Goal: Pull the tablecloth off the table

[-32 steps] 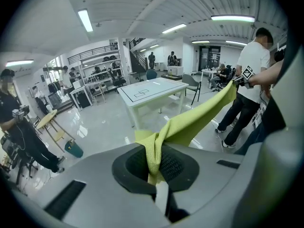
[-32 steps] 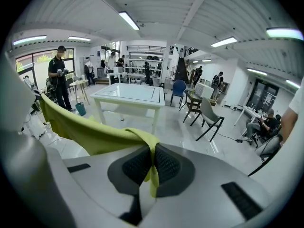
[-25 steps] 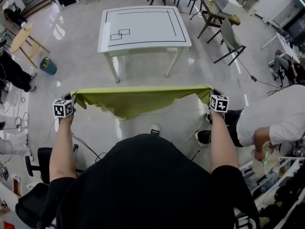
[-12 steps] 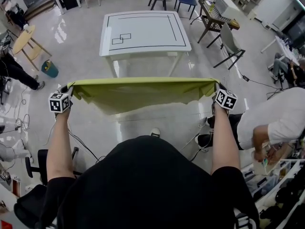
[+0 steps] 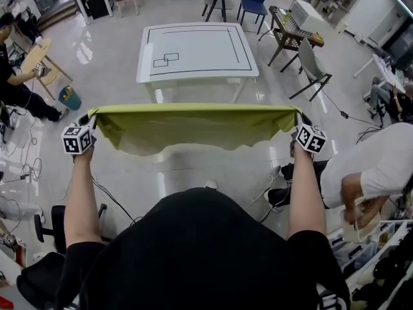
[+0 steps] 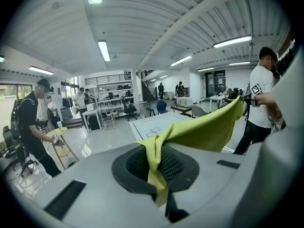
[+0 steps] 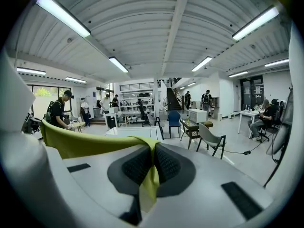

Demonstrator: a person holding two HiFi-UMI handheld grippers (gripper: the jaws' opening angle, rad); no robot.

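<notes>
Head view: fingers (image 6: 176,167) of left gripper (image 5: 91,119) and right gripper (image 5: 297,117) pinch taut, woven green tablecloth (image 5: 193,124) corners.

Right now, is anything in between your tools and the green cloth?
No. The left tool and the right tool each pinch a corner of the cloth, with nothing between. The cloth hangs stretched in the air, already off the white table, and nothing visible blocks it.

the right gripper (image 7: 151,167) has its jaws pinched tight on a corner of the yellow-green tablecloth (image 7: 90,144), which stretches away to the left
</notes>
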